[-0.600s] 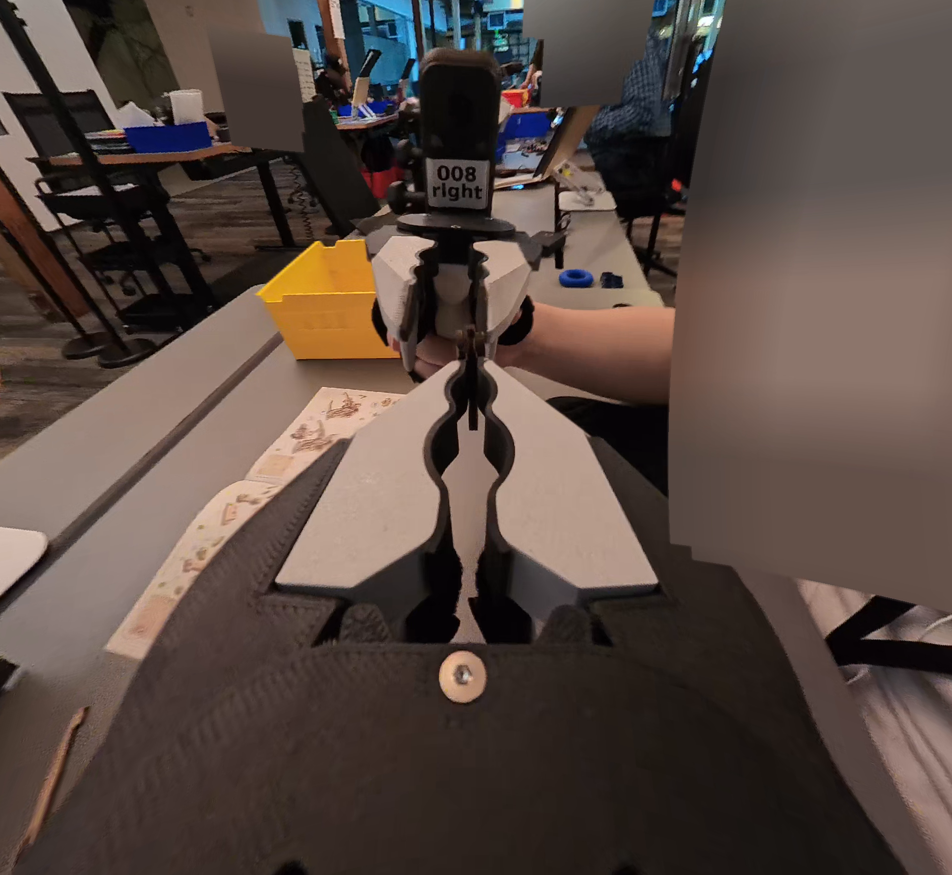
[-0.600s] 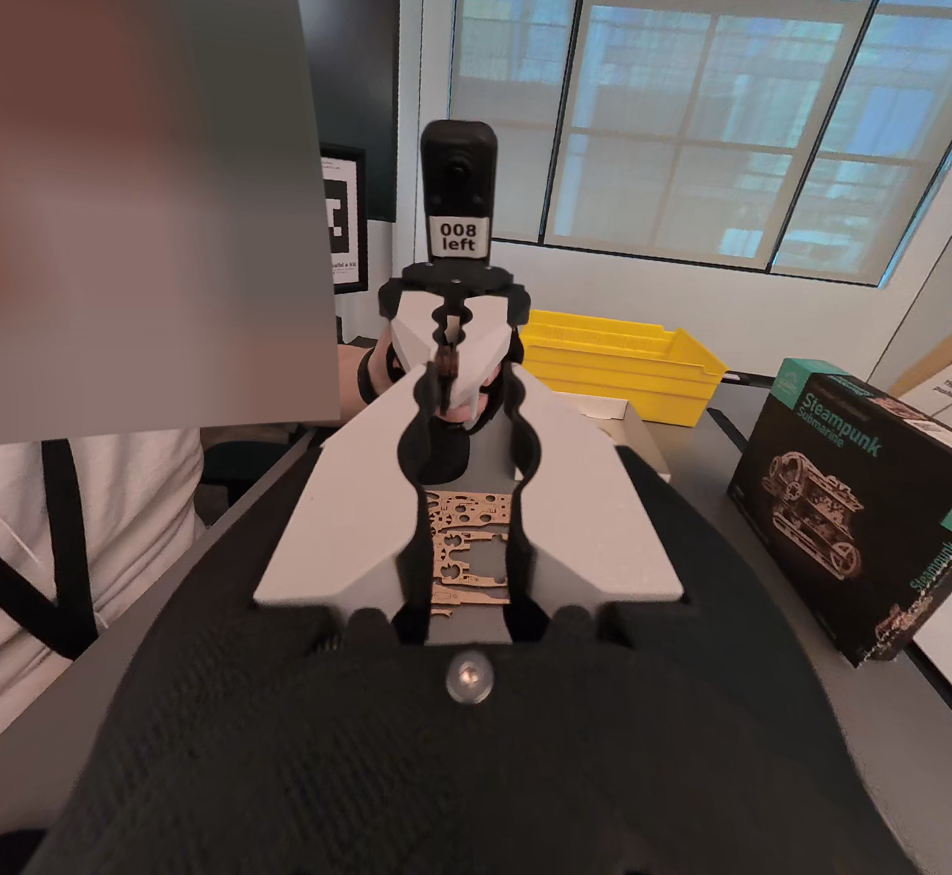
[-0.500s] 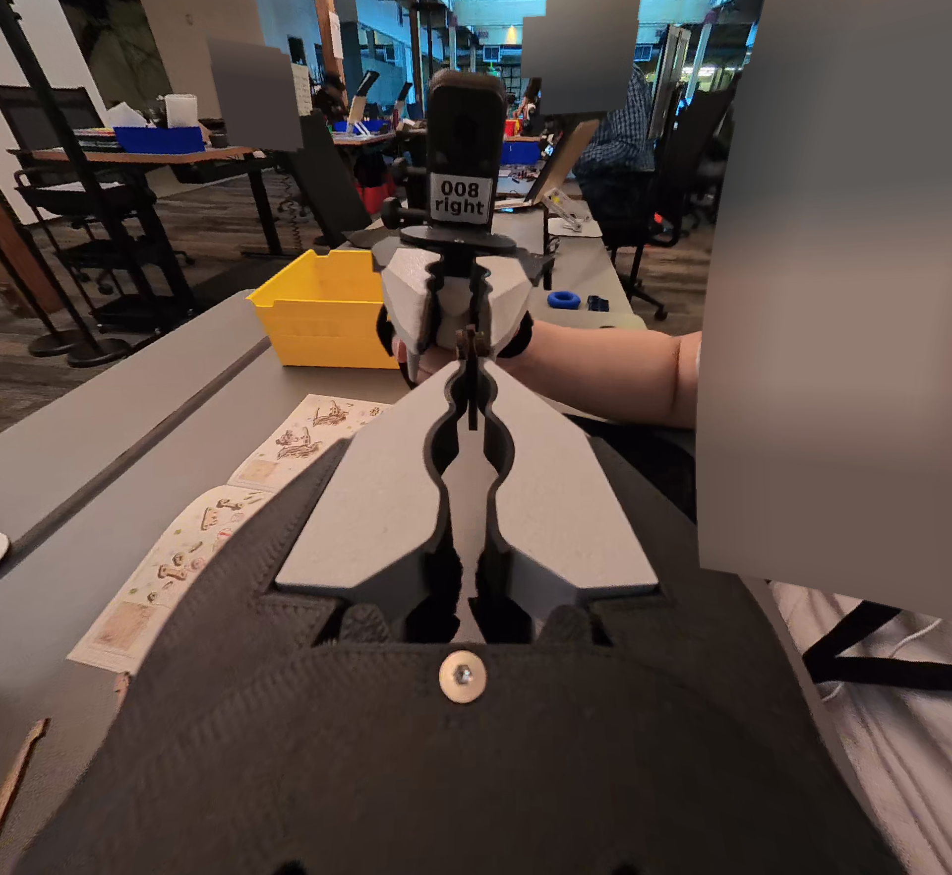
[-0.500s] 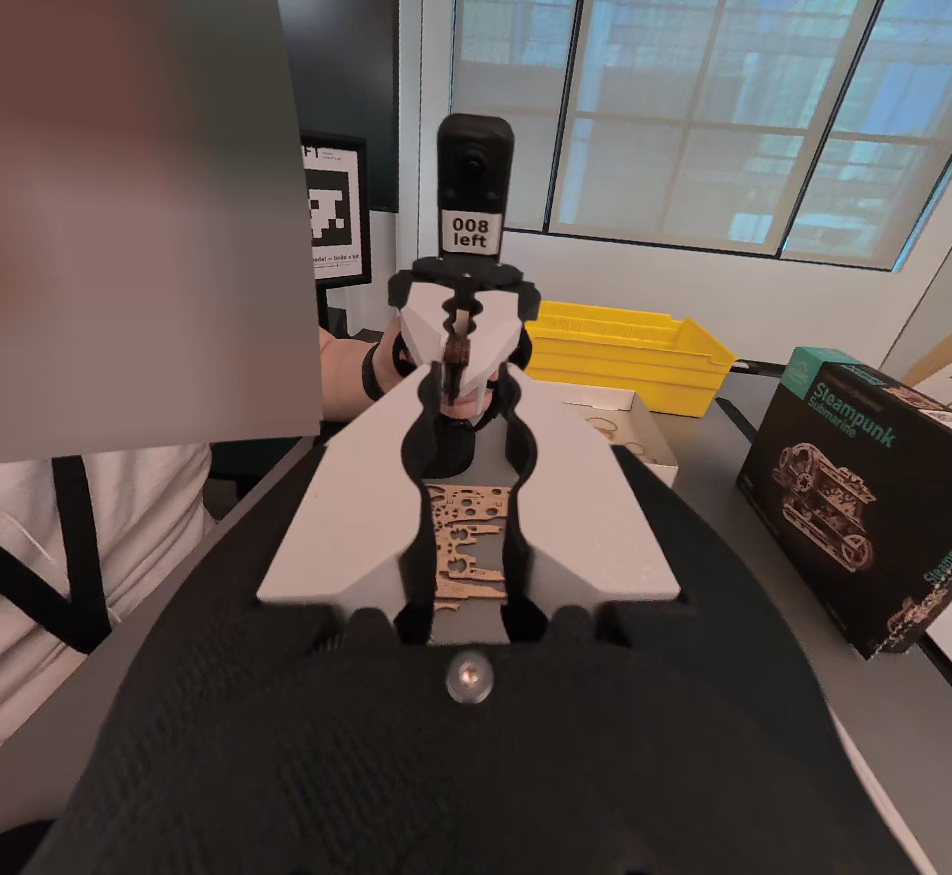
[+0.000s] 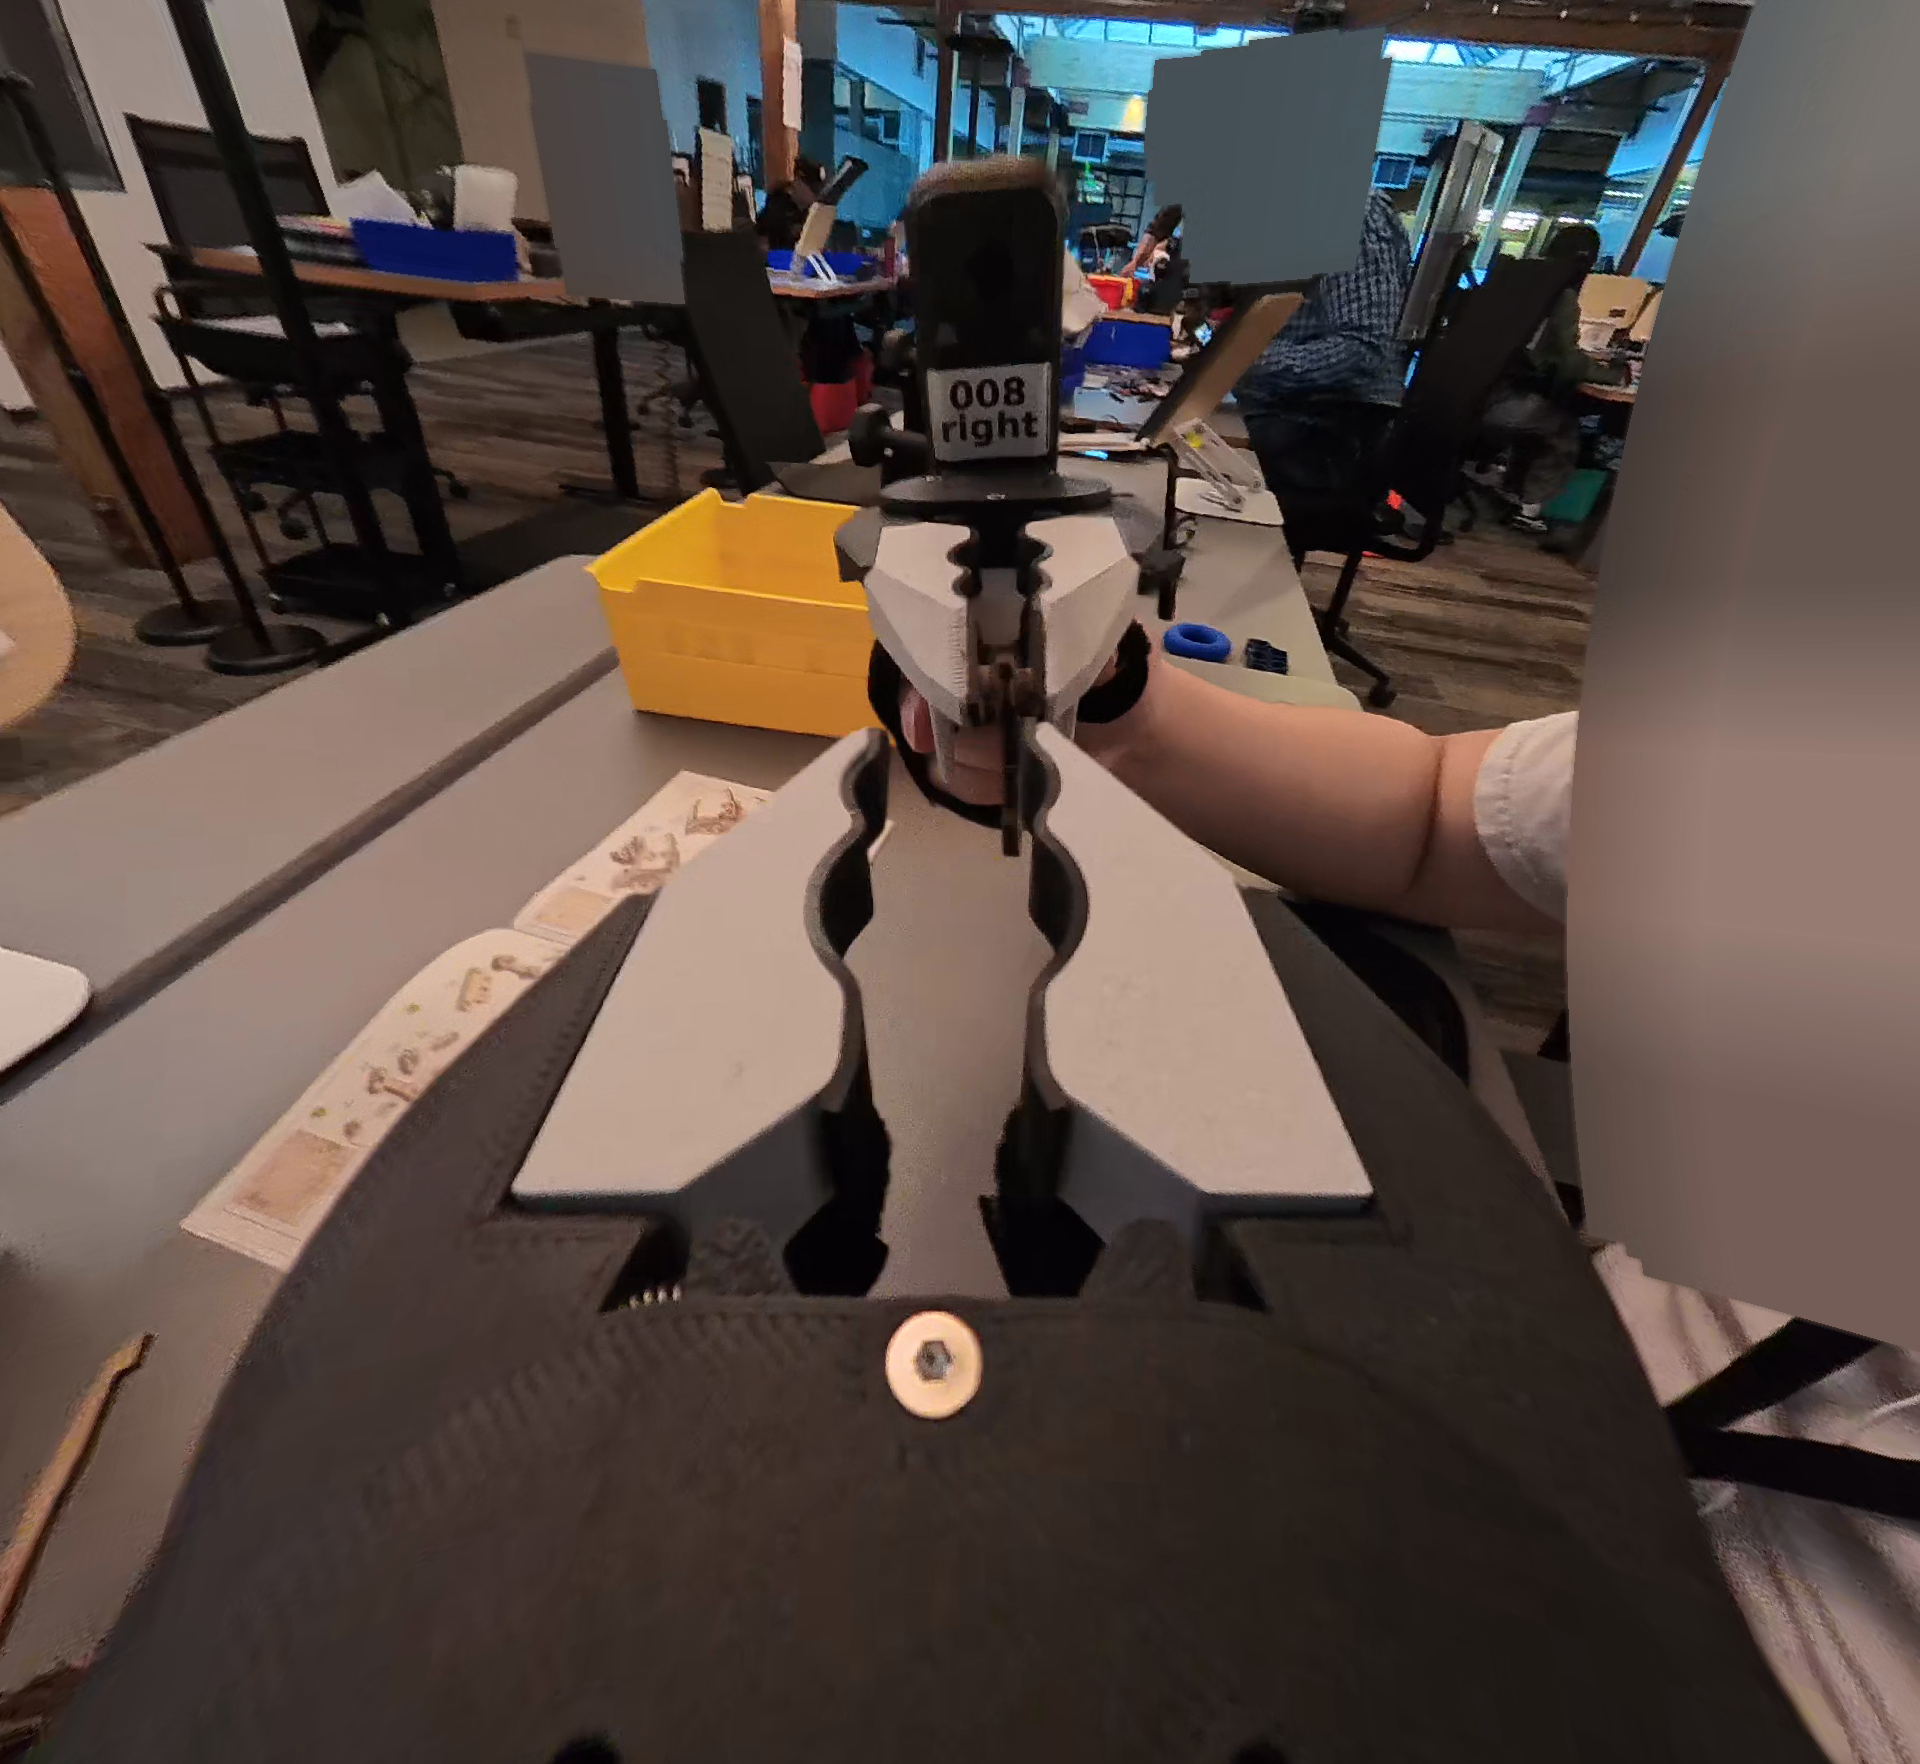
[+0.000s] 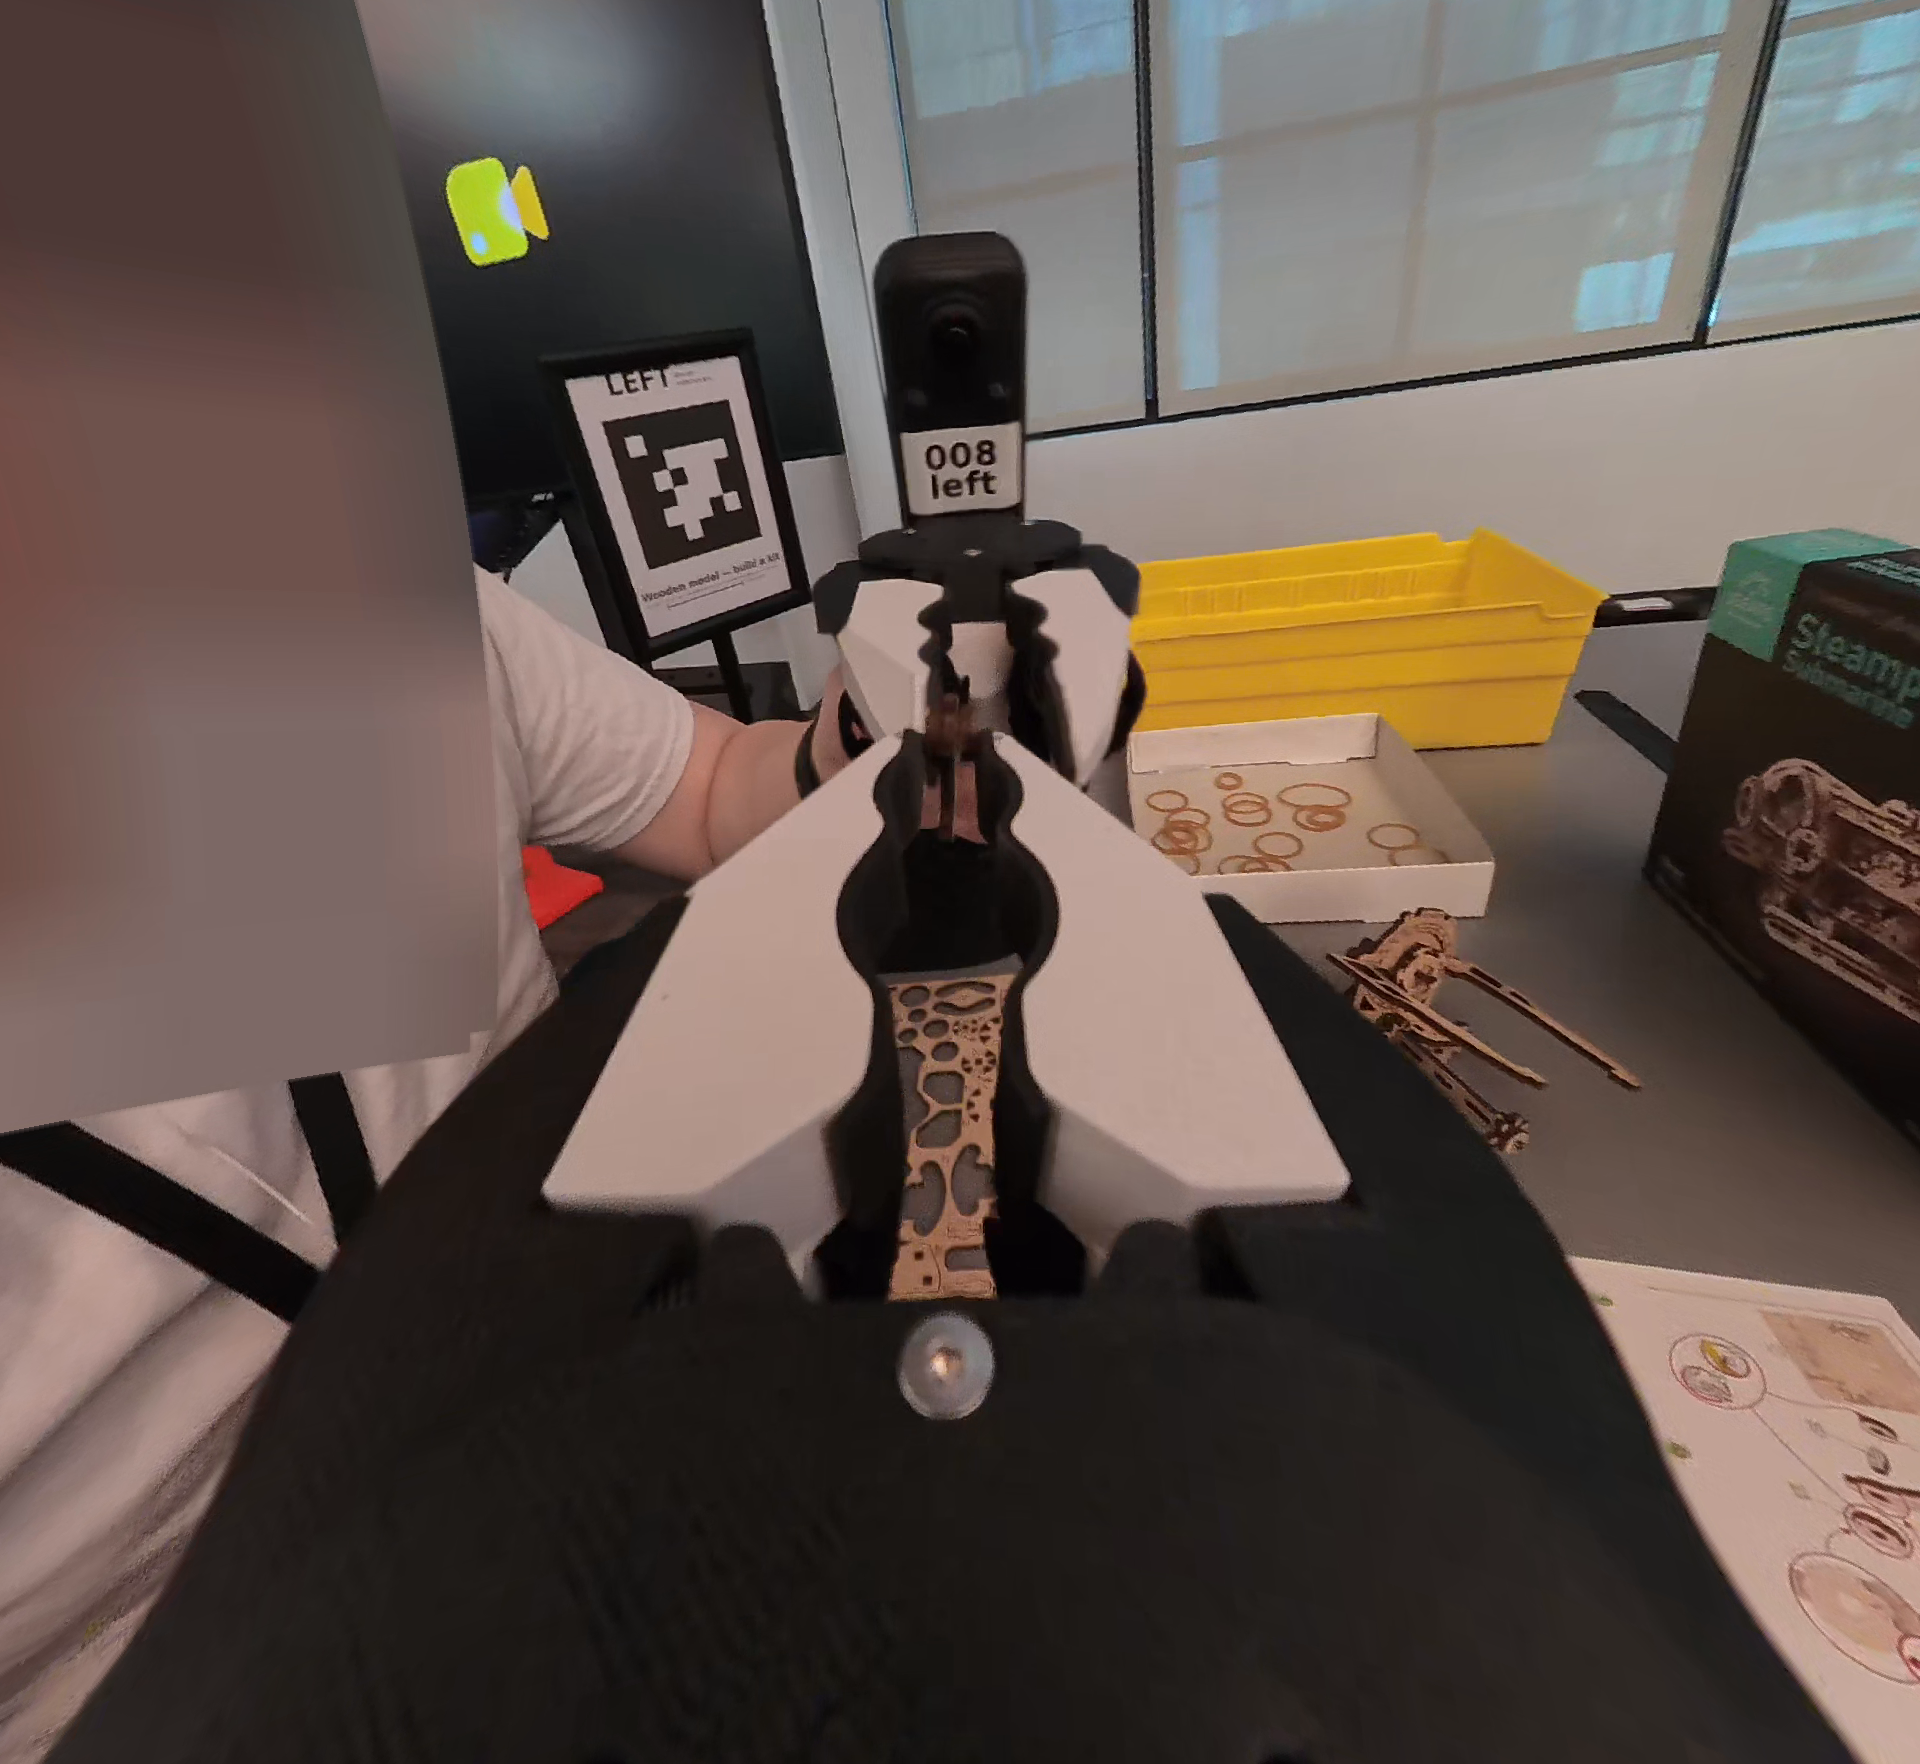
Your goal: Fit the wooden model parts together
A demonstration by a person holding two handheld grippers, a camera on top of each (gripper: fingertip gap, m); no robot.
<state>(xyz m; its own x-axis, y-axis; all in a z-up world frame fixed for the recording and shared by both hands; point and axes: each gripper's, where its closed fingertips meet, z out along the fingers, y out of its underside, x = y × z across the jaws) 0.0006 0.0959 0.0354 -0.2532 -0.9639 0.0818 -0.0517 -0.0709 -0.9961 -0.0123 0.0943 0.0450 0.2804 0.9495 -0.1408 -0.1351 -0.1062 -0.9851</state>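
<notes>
A small dark wooden part [image 6: 948, 748] sits between the tips of my right gripper [image 6: 948, 764], which is shut on it and held above the table. In the left wrist view the part [image 5: 1010, 779] hangs down from the right gripper [image 5: 1003, 686], which faces me. My left gripper [image 5: 951, 764] is open, with its right finger beside the part. The left gripper [image 6: 971, 727] also shows in the right wrist view, open and close in front. A cut-out wooden sheet [image 6: 940, 1122] lies on the table under my right gripper.
A partly built wooden model [image 6: 1423, 997] lies to the right, by a white tray [image 6: 1351, 893] of rings. A yellow bin [image 6: 1351, 675] and a dark kit box [image 6: 1808, 831] stand behind. Instruction sheets [image 6: 1766, 1465] [image 5: 416, 1039] lie on the grey table [image 5: 260, 831]. Left and right tips are no more than a few centimetres apart.
My left gripper has opened and let go of the small part. My right gripper has closed on it. Both grippers have shifted a little over the table.
</notes>
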